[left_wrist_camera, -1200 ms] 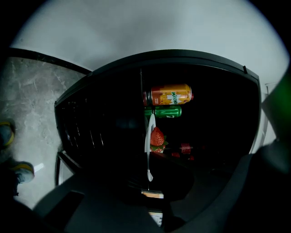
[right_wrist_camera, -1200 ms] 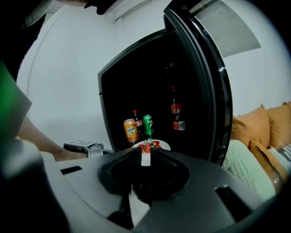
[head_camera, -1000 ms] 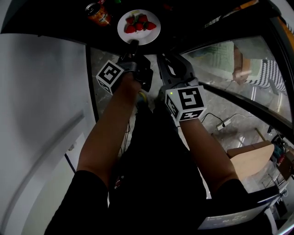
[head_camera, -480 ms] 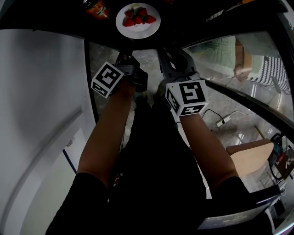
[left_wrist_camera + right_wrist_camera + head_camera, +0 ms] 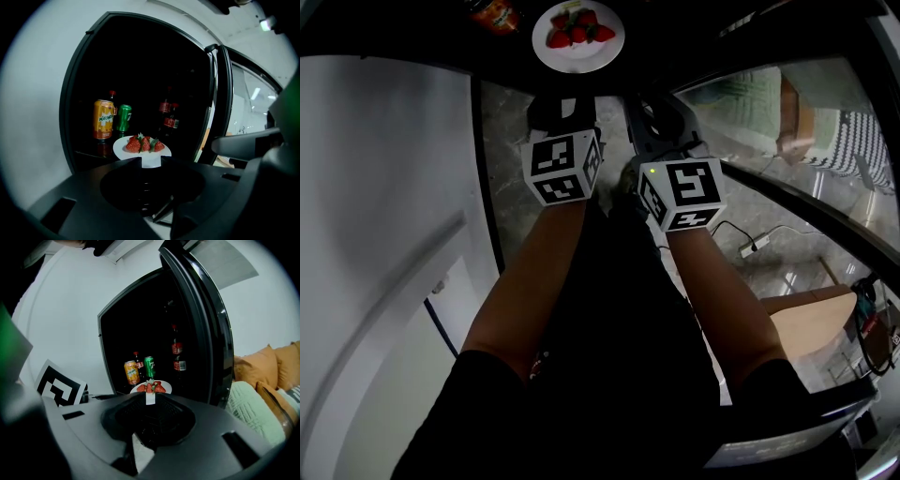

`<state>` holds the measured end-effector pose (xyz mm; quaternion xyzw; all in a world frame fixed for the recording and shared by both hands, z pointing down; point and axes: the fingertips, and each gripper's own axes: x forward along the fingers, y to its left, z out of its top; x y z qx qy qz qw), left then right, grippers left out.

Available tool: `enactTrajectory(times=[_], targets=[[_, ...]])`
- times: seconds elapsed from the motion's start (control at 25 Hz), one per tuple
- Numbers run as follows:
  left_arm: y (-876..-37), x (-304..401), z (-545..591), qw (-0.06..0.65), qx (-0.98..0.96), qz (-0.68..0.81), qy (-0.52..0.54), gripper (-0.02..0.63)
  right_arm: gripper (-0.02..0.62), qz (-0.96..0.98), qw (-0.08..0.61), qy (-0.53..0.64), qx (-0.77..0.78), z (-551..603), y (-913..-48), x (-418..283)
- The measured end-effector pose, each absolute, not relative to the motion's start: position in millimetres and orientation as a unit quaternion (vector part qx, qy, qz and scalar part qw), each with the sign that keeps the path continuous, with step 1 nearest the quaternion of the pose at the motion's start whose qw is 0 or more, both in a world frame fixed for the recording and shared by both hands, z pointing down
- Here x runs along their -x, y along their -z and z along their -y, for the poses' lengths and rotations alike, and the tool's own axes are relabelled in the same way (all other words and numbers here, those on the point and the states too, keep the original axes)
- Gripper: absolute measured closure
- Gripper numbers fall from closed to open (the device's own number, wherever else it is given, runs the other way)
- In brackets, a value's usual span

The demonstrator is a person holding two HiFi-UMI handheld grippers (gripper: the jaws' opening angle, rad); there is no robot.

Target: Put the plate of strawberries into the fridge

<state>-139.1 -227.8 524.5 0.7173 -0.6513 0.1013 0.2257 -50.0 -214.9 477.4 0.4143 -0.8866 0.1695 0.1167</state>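
Observation:
The white plate [image 5: 578, 23] with several red strawberries [image 5: 577, 35] rests on a shelf inside the dark fridge. It shows as the plate [image 5: 142, 149] in the left gripper view and as the plate [image 5: 151, 388] in the right gripper view. My left gripper [image 5: 565, 111] hangs in front of the fridge opening, clear of the plate. Its jaws stand a little apart with nothing between them, and the left gripper [image 5: 151, 161] points at the plate. My right gripper [image 5: 654, 112] is beside it, also clear, and the right gripper [image 5: 150, 398] shows only a thin slit.
An orange can [image 5: 103, 119], a green can [image 5: 123, 118] and dark cola bottles [image 5: 169, 117] stand behind the plate. The glass fridge door [image 5: 787, 187] is swung open on the right. A white wall panel [image 5: 384, 187] is on the left, and a power strip [image 5: 757, 251] lies on the floor.
My left gripper drew back from the plate's rim toward me and its marker cube turned to face up. The plate stayed on the shelf. The right gripper barely moved.

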Motion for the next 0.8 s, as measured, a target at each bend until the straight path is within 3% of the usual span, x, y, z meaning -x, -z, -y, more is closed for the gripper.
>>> enactTrajectory(times=[0.8], targets=[[-538, 143, 282, 0.238, -0.706, 0.659, -0.108, 0.499, 0.543, 0.885, 0.119, -0.176, -0.414, 232, -487, 34]])
